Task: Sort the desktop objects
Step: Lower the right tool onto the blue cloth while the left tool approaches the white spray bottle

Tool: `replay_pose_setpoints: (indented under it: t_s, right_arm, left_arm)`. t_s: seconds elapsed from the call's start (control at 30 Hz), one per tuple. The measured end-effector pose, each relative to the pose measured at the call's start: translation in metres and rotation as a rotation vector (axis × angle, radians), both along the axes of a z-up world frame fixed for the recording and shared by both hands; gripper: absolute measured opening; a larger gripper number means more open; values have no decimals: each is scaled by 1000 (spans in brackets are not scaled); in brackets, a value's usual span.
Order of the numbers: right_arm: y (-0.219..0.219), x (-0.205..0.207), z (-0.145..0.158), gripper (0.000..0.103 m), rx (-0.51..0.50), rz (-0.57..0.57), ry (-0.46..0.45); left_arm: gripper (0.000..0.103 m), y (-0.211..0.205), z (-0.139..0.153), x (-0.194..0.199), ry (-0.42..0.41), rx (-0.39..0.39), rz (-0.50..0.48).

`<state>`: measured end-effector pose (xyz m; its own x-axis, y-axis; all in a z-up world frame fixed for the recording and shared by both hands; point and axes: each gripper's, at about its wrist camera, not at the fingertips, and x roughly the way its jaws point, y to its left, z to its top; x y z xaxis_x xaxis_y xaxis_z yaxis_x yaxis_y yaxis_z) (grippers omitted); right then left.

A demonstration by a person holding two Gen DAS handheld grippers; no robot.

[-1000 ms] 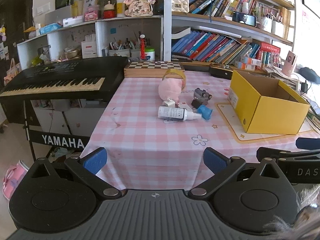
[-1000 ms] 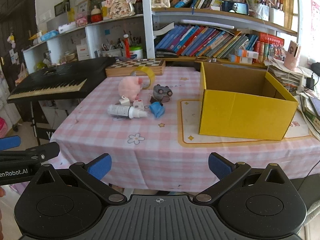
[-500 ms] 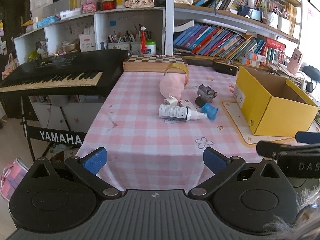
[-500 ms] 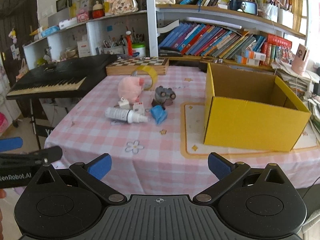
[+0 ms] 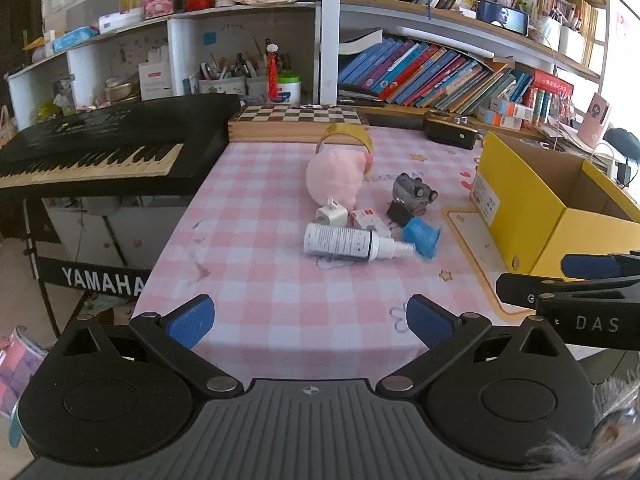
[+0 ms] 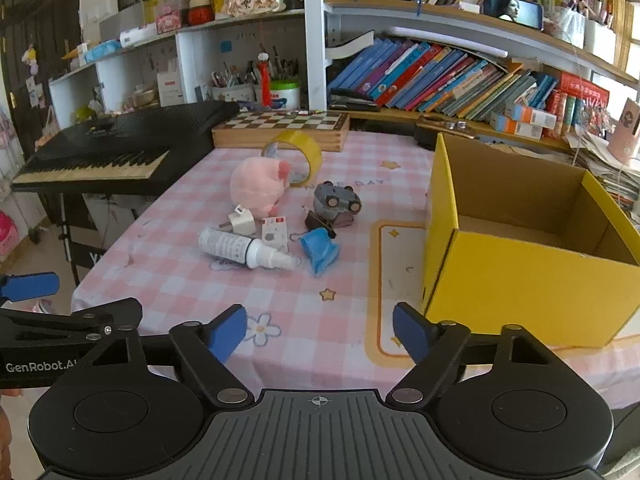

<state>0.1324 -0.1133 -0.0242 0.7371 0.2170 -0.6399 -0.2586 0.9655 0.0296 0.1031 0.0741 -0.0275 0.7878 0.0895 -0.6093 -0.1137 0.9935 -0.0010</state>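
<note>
A cluster lies mid-table on the pink checked cloth: a pink plush [image 5: 336, 178] [image 6: 258, 188], a yellow tape roll [image 6: 300, 148], a grey toy car [image 5: 412, 192] [image 6: 336, 200], a white spray bottle [image 5: 344, 240] [image 6: 240, 248], a blue cap [image 5: 420, 236] [image 6: 320, 250] and a white plug [image 6: 242, 222]. An open yellow box [image 5: 532, 200] [image 6: 520, 272] stands to their right. My left gripper [image 5: 310, 320] hangs open over the table's near edge, short of the bottle. My right gripper [image 6: 319, 332] is closing its jaws with nothing between them, beside the box's front corner.
A black keyboard [image 5: 100, 152] on a stand flanks the table's left side. A wooden chessboard [image 5: 298, 118] and a small black case [image 5: 450, 130] lie at the back edge. Shelves crowded with books and clutter rise behind.
Both grippers have come forward toward the table, so the cluster and box look larger. The right gripper's jaws have narrowed. The objects lie where they were.
</note>
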Motion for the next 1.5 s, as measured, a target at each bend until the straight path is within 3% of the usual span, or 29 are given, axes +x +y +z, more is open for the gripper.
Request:
replay_pose_setpoints:
  t_s: [0.5,0.77,0.97,1.07,1.2,1.5]
  right_arm:
    - [11,62,-9,76,19,60,42]
    - [22,104,-20,65,12,86,81]
    - [27,134,-34,56,-8,85,122]
    - [29,145,-41,54,-15,89,149]
    - [33,157,-49,53,-35,99,175]
    - [29,170,-65,40,-52,103,250]
  left_arm:
    - [103,9,-9,58,71,1,52]
    - [103,8,-13,85,96,12,35]
    - [102,9,-20,110,108,-27,4]
    - [101,11,-25,123,126,-58,-3]
    - [98,23,-35,141,174,-179,30]
    - [67,39,-58,173,255,-401,131]
